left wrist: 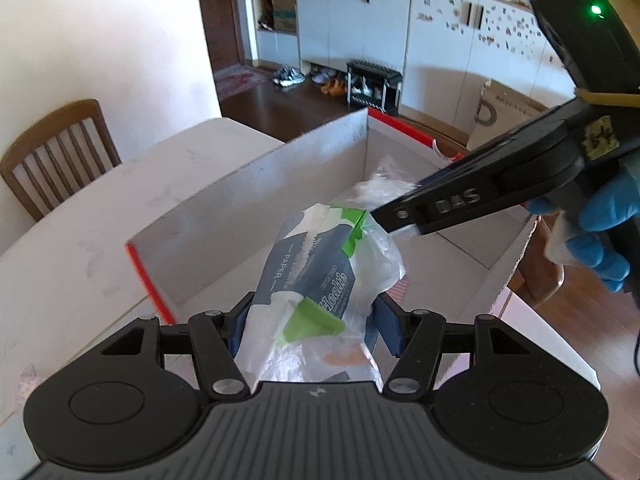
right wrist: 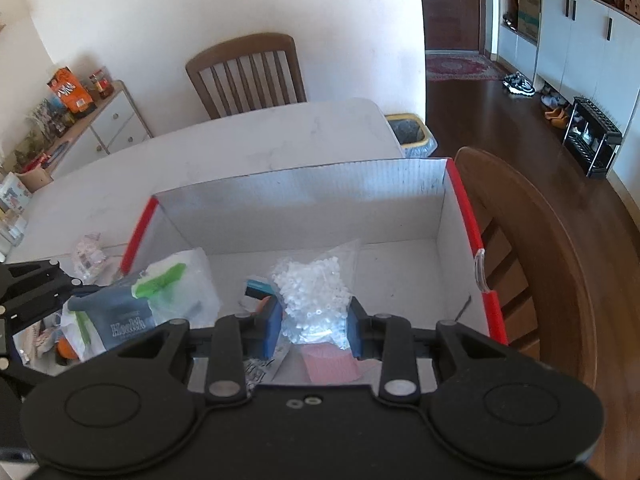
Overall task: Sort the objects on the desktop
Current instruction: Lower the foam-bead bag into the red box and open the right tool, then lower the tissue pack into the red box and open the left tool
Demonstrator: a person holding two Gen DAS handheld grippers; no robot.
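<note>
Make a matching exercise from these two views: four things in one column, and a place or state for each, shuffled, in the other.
Things
1. tissue pack
2. bead bag
3. box
4. bin

Places or states
A. on the floor past the table's far corner
B. open on the table, red-edged
C. clamped in the right gripper
D. clamped in the left gripper

Pairs: 1-D, 2-C, 3-B, 4-A

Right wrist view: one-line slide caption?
Right gripper shut on a clear bag of small white parts above the open red-edged cardboard box, tissue pack at left.
</note>
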